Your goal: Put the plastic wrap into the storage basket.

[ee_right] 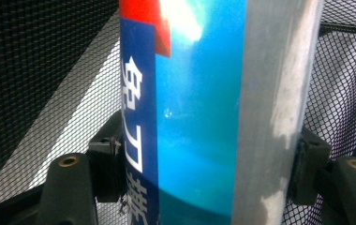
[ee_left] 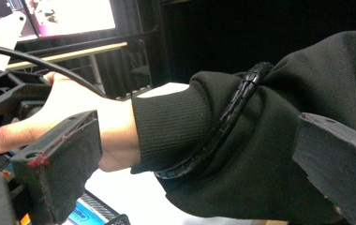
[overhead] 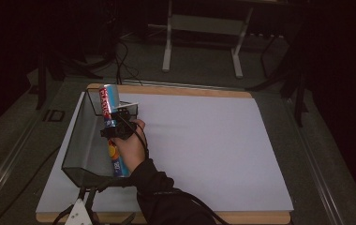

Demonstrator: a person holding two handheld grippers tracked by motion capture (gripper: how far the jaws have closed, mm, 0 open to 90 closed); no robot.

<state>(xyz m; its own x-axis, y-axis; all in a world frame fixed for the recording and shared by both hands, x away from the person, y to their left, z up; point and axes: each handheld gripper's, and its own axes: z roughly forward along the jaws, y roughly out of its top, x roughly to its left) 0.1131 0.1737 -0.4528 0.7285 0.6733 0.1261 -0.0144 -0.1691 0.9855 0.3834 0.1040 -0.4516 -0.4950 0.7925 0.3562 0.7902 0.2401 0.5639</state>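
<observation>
High view gives the count, left to right: one dark mesh basket [overhead: 80, 150] at the left edge of the white sheet [overhead: 204, 150], one long tube-shaped can [overhead: 112, 126] with blue, red and silver print, one right hand [overhead: 129, 147] with its right gripper [overhead: 115, 123], and a wooden board [overhead: 241, 218] under the sheet. At the bottom edge, below the basket's near corner, sits the grey three-cornered plate of the left gripper [overhead: 78, 213].

The can leans against the basket's right wall, its red top end raised toward the far corner and its lower end down by the near corner. The right gripper is clamped on it about midway along its length; the right gripper view shows the can [ee_right: 199, 117] pinched between the two black jaws, with the basket's mesh [ee_right: 40, 93] close behind on both sides.

Left gripper view looks across at the person's black sleeve [ee_left: 260, 140] and right hand [ee_left: 73, 117]; its own jaws stand wide apart with nothing between them.

Right of the hand, the sheet lies bare to its far, near and right edges, giving wide open room. On the left the basket's walls hem the can closely.
</observation>
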